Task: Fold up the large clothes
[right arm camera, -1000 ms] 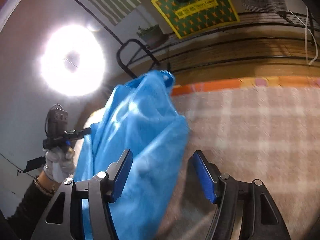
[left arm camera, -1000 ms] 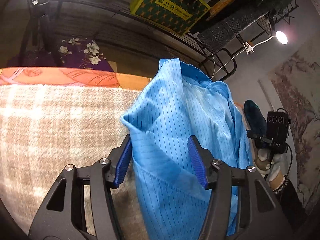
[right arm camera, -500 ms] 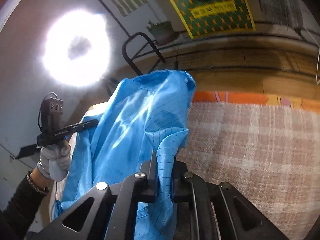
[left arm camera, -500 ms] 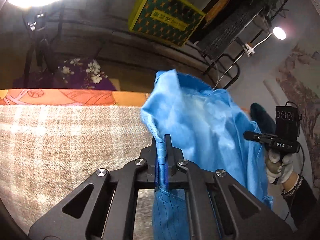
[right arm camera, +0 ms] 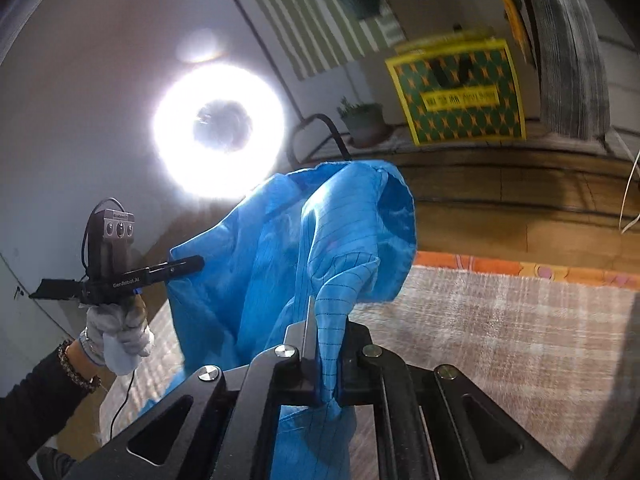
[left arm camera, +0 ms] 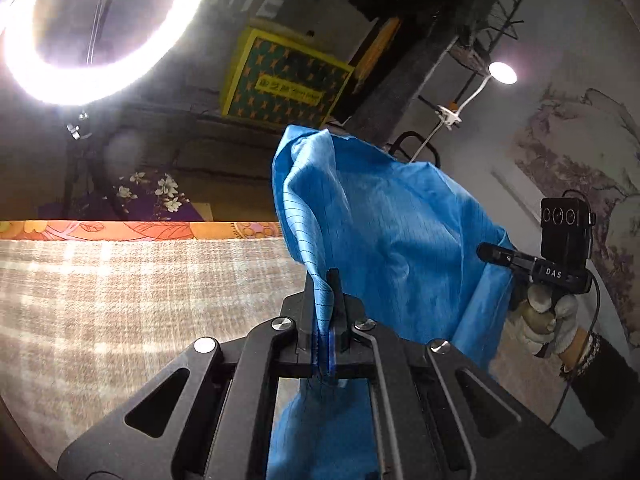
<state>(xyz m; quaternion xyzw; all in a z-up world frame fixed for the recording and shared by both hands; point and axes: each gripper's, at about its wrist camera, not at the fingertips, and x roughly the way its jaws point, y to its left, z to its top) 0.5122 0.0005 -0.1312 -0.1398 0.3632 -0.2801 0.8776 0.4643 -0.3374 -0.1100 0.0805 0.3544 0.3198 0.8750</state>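
Surrounding clutter: ring light (left arm camera: 86, 36) far left, green-yellow box (left arm camera: 284, 80) on far shelf.
Garment: blue garment (left arm camera: 384, 232) lifted, stretched left-right, hanging down.
Grip: left hand-held gripper (left arm camera: 325, 300) and right hand-held gripper (right arm camera: 326, 332) each clamped on an edge.
Surface: plaid blanket (left arm camera: 132, 288) below.

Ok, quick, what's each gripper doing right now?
Left gripper: shut on the blue garment, an edge pinched between its pads.
Right gripper: shut on the blue garment as well, on another part of its edge.
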